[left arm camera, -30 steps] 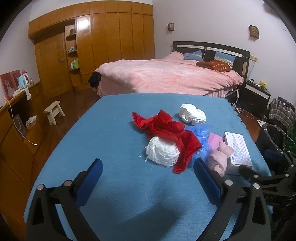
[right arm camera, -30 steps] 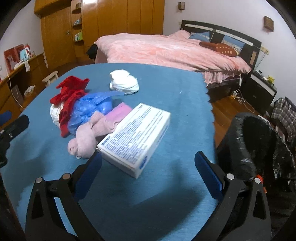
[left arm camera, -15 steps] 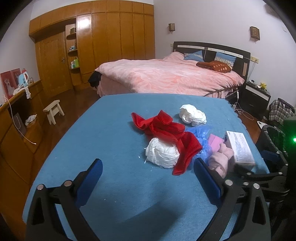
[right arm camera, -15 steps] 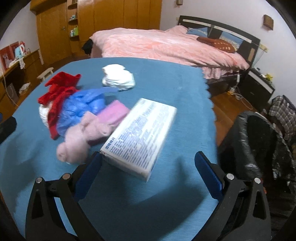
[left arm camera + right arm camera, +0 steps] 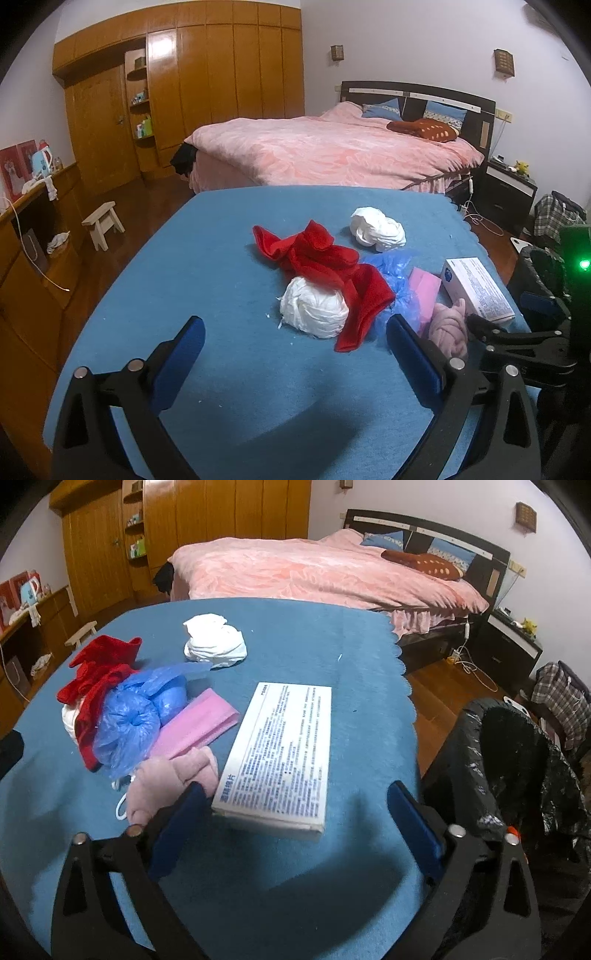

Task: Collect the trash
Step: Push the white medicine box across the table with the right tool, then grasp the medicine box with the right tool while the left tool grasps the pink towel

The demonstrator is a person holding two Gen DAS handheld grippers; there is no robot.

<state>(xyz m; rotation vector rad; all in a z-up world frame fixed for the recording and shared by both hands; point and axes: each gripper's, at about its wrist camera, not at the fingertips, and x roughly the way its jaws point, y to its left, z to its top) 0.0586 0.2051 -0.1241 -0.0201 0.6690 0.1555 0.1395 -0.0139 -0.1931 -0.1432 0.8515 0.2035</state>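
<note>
Two grippers are hovering over the near edge of the bench (image 5: 229,387), which is wearing a blue cloth. The left gripper (image 5: 295,343) is holding its jaws spread wide with nothing between them, only bare cloth in front. The right gripper (image 5: 297,812) is reaching toward the bench's right edge; its jaws have just been narrowing, yet they are standing apart, with the near end of the white box (image 5: 284,753) lying between them and neither pad pressing on it. The box is lying flat, printed face up, close to the right edge. Just left of it a pale pink knitted bundle (image 5: 170,779) is lying, touching the left blue pad, with a pink flat packet (image 5: 195,727) just beyond. Further left, a crumpled blue plastic bag (image 5: 133,716) is resting against a red cloth (image 5: 325,266), which is draping over a white paper wad (image 5: 314,310). A second white wad (image 5: 214,642) is sitting alone, nearer the far edge. Off the right edge, a bin lined with a black bag (image 5: 517,760) is standing on the floor. Beyond the far edge, a bed with a pink cover (image 5: 332,151) is filling the room, with a wooden wardrobe (image 5: 207,81) behind it.
</note>
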